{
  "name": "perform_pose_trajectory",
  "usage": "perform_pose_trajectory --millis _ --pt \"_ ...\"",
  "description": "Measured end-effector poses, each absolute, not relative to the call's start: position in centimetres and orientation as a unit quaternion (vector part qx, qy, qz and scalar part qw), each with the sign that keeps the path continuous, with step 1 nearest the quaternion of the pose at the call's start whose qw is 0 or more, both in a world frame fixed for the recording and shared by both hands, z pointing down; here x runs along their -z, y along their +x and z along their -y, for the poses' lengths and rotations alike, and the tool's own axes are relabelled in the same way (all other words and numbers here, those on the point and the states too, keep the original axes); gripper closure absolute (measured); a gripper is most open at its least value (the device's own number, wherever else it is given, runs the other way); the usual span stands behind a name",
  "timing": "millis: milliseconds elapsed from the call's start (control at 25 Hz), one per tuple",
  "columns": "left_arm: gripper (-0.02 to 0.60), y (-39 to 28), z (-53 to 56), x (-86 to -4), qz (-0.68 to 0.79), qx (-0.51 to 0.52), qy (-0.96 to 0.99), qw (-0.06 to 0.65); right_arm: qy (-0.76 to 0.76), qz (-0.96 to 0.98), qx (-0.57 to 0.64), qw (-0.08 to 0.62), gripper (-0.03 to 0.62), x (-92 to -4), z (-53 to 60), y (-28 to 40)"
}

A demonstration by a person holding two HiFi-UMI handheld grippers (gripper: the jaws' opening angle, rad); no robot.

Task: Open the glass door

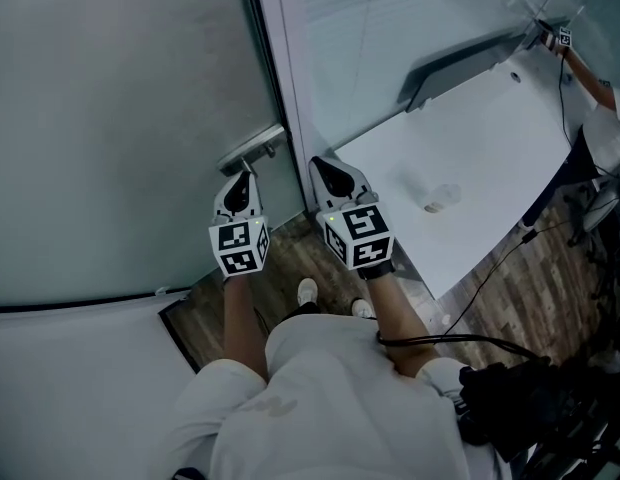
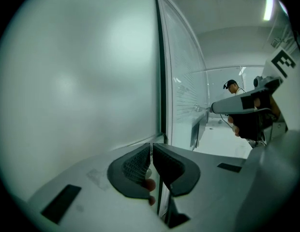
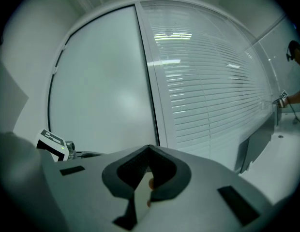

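1. Glass door [image 1: 120, 118], frosted, stands ahead on the left; its lever handle [image 1: 252, 150] sits at the right edge.
2. Left gripper [image 1: 241, 183], jaws together and empty, hovers just below the handle. Best to part them before taking the lever squarely.
3. Right gripper [image 1: 335, 176], jaws likewise closed on nothing, should keep clear of the swing.

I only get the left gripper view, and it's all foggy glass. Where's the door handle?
Observer: The head view shows a metal lever handle on the glass door, just past the tips of the left gripper.
Operator: Is the other gripper holding something?
Observer: No. In the right gripper view, the right gripper has its jaws together with nothing between them.
Operator: What's under me?
Observer: The head view shows a wood-pattern floor and the person's white shoes.
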State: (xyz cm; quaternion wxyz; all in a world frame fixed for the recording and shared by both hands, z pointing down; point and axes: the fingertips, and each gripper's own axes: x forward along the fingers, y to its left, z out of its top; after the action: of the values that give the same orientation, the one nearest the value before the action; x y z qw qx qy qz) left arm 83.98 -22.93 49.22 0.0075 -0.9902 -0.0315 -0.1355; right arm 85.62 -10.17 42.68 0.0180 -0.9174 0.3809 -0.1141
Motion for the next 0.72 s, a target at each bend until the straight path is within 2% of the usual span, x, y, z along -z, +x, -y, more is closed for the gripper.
perform_pose_trajectory --millis 200,360,720 --pt "0.534 83.8 22.6 -51.1 0.058 0.175 -0.978 0.1 -0.916 -0.38 0.124 0.023 0.597 -43.4 10.2 85.7" --pt "0.478 83.7 23.6 -52.8 0.059 0.207 -0.967 0.133 -0.916 -0.381 0.127 0.023 0.597 -43.6 10.5 85.9" --pt "0.476 82.9 25.5 -56.4 0.074 0.272 -0.939 0.195 -0.915 -0.379 0.137 0.013 0.599 -44.8 10.6 86.1"
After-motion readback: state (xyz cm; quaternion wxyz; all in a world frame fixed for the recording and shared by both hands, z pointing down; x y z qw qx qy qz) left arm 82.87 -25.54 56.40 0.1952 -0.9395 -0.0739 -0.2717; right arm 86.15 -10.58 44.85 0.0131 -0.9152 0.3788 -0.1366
